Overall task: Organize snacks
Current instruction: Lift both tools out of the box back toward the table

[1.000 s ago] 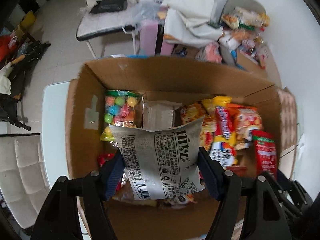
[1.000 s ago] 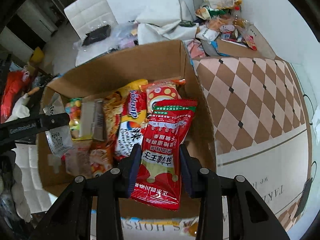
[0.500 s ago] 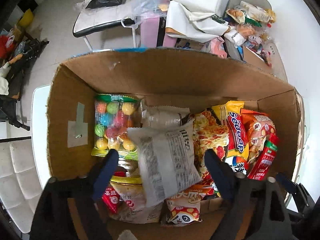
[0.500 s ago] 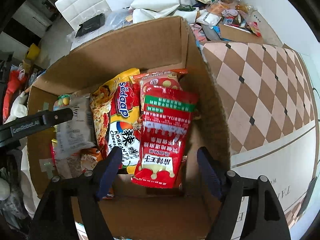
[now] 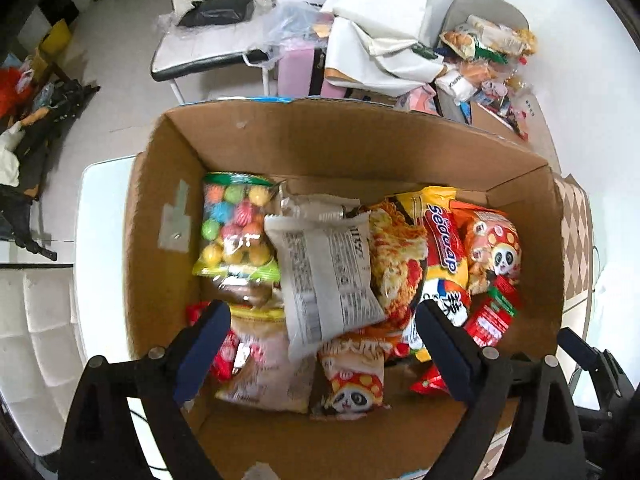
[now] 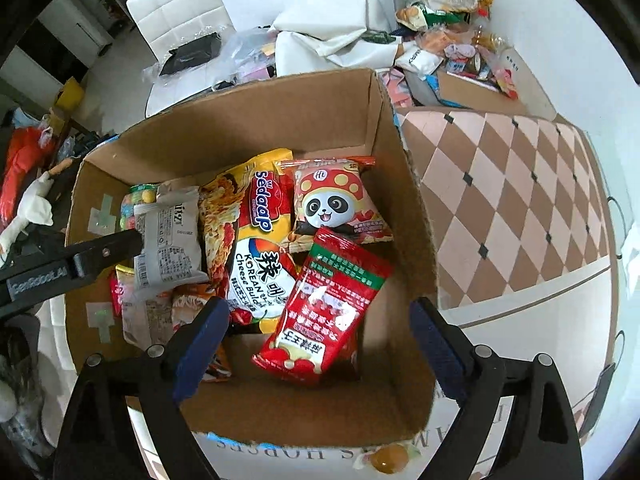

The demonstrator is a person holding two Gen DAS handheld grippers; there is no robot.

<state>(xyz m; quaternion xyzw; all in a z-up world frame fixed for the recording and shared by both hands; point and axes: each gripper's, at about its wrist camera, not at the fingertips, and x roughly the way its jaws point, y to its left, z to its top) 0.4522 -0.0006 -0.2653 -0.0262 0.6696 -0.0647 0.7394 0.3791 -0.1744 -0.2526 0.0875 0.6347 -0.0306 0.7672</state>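
An open cardboard box point(image 5: 340, 148) holds several snack packets. My left gripper point(image 5: 322, 312) hangs above its left half, jaws opening, pads clear of the grey printed packet point(image 5: 328, 272) that lies loose on the pile below. My right gripper point(image 6: 318, 308) is over the box's right half, jaws opening too. The red packet point(image 6: 328, 304) lies slanted beneath it, touched by neither pad. A yellow noodle bag point(image 6: 260, 240), a panda snack bag point(image 6: 332, 204) and a bag of coloured balls point(image 5: 236, 228) fill the rest. One finger of the left gripper point(image 6: 80, 264) shows in the right wrist view.
The box stands on a table with a brown chequered cloth point(image 6: 520, 200) to its right. A wrapped candy point(image 6: 386, 458) lies by the box's near wall. Behind are a chair heaped with snacks point(image 6: 448, 8), white cloths and a white chair point(image 5: 216, 52) with a black bag.
Both grippers went from shut on a packet to wide open. The grey packet dropped onto the pile at the left, and the red packet fell flat into the box's right side.
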